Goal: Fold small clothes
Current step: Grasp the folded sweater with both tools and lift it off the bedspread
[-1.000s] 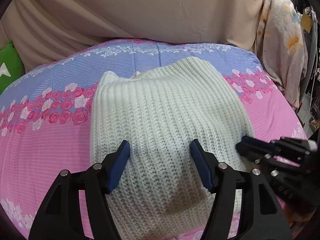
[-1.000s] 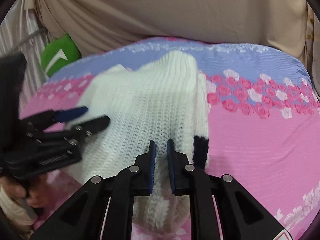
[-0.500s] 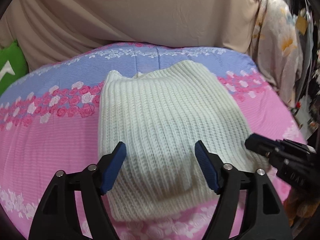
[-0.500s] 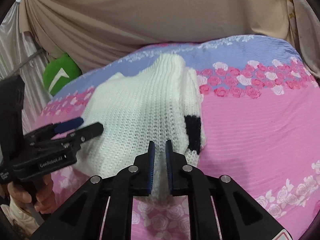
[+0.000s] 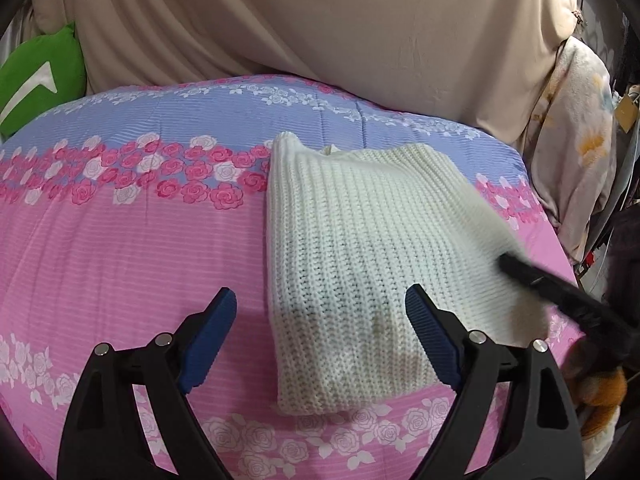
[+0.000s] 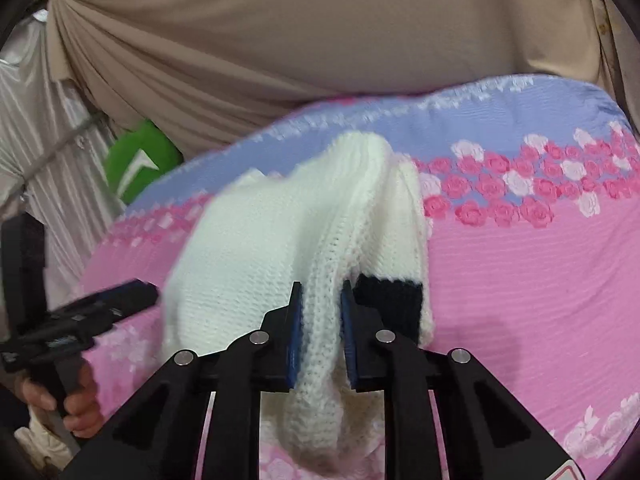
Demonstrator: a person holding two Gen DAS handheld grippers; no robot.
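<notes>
Sweater [image 6: 280,248] edge now pinched in right tongs [image 6: 320,332]; left tongs [image 5: 320,340] gape wider, empty

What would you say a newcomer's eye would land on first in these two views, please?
Most likely the cream knitted sweater, lying folded on the pink and lilac rose-print bedspread, right of centre in the left wrist view. Next, the right claw, shut on a thick fold at the sweater's near right edge, beside a black cuff band. The left claw hangs wide open over the sweater's near left corner, and a bright green cushion sits far left.
</notes>
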